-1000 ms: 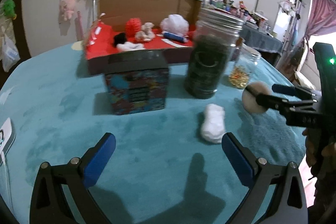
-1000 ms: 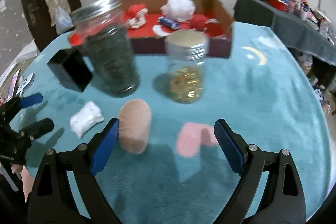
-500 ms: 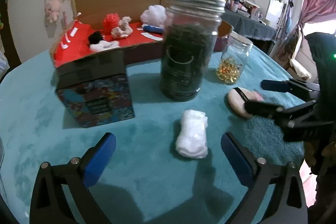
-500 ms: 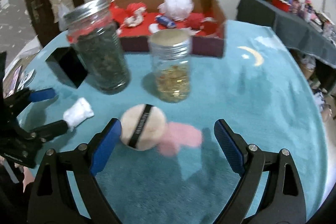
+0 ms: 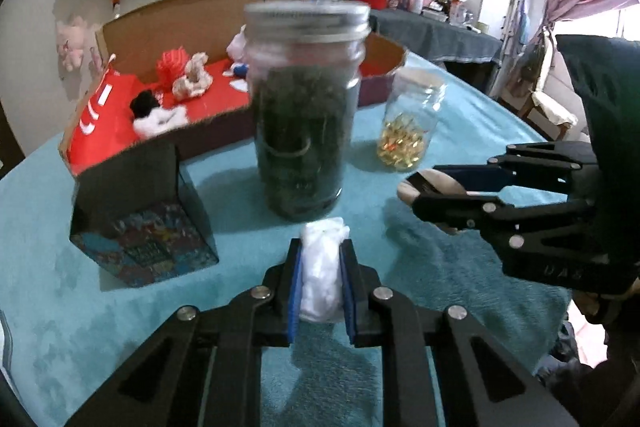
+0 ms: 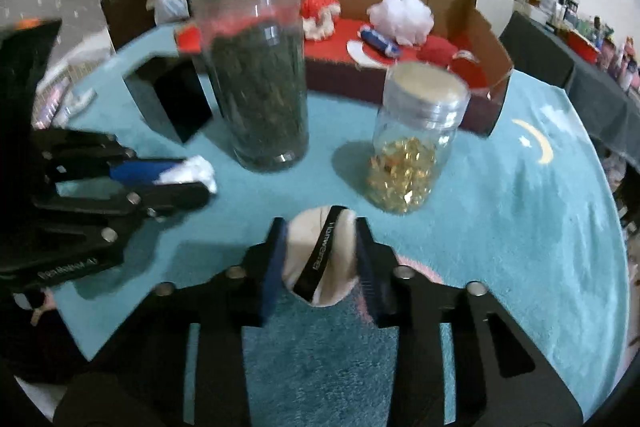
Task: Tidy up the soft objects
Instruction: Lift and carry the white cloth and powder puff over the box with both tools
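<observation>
Glass jars [image 5: 306, 119], two; one white cotton wad [image 5: 322, 269], one puff [image 6: 320, 259].

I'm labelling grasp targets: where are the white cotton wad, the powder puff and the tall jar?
white cotton wad [image 5: 321, 267], left wrist view, its middle
powder puff [image 6: 304, 247], right wrist view, cream face
tall jar [image 5: 302, 139], left wrist view, glass body

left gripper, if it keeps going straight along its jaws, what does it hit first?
Most likely the tall jar of dark green stuff. The left gripper, jaws shut on the white cotton wad, points right at the jar's base, with only bare teal cloth between. Depth is hard to judge through the fisheye.
</observation>
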A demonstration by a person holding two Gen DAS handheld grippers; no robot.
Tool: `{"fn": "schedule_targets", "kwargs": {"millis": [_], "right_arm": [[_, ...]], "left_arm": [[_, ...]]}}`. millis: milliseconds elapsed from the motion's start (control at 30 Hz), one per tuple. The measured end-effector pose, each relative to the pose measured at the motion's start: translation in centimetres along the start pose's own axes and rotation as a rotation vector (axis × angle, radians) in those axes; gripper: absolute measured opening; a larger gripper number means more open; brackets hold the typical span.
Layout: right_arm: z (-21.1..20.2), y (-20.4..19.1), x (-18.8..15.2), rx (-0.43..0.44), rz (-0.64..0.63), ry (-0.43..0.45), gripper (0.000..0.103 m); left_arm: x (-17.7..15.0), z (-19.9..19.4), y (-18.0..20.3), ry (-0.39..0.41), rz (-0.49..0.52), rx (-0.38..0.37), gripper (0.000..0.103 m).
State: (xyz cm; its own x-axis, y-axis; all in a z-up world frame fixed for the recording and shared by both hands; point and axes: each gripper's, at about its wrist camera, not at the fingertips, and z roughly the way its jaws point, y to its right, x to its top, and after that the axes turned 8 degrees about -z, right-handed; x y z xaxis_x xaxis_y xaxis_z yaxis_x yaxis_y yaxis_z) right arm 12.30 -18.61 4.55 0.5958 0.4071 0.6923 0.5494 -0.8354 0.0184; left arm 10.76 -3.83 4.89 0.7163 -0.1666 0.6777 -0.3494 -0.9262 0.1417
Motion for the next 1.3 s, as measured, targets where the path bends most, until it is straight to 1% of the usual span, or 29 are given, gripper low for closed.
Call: {"fn": "schedule_targets", "kwargs": {"millis": [33,133,267,533,733,1033,1300], "right_arm": [[-0.5,0.0,0.3,0.008,0.008,0.021,0.026],[-1.1,-0.1,0.9,0.012,0.007,0.045,0.023],[-1.5,-0.3,1.5,0.019,0.002,0.061,0.023],[-1.6,-0.5,1.4,0.025,0.008,0.056,0.023],[-1.7,0.3,0.6,0.015,0.030,0.038,0.023],[-2.2,2.2,-0.5,-0.010,0.069,0.022,0.023],[-2.6,4.7,-0.9,-0.054,0.100,0.009,0.023]], "left_arm": [[0.2,-0.1,0.0,0.004,0.000,-0.004,0.018],[0.7,-0.5,0.0,0.016,0.001,-0.010,0.018],[1.2,-0.8,-0.2,0.022,-0.003,-0.020,0.018],[1.1,-0.7,-0.8,0.016,-0.015,-0.016,0.018],[0.4,-1.4,-2.3,0.013,-0.048,0.000,0.018],[-1.1,-3.1,-6.2,0.016,-0.115,0.064,0.018],[-2.1,-4.3,-10.1,0.010,-0.167,0.120,0.018]]}}
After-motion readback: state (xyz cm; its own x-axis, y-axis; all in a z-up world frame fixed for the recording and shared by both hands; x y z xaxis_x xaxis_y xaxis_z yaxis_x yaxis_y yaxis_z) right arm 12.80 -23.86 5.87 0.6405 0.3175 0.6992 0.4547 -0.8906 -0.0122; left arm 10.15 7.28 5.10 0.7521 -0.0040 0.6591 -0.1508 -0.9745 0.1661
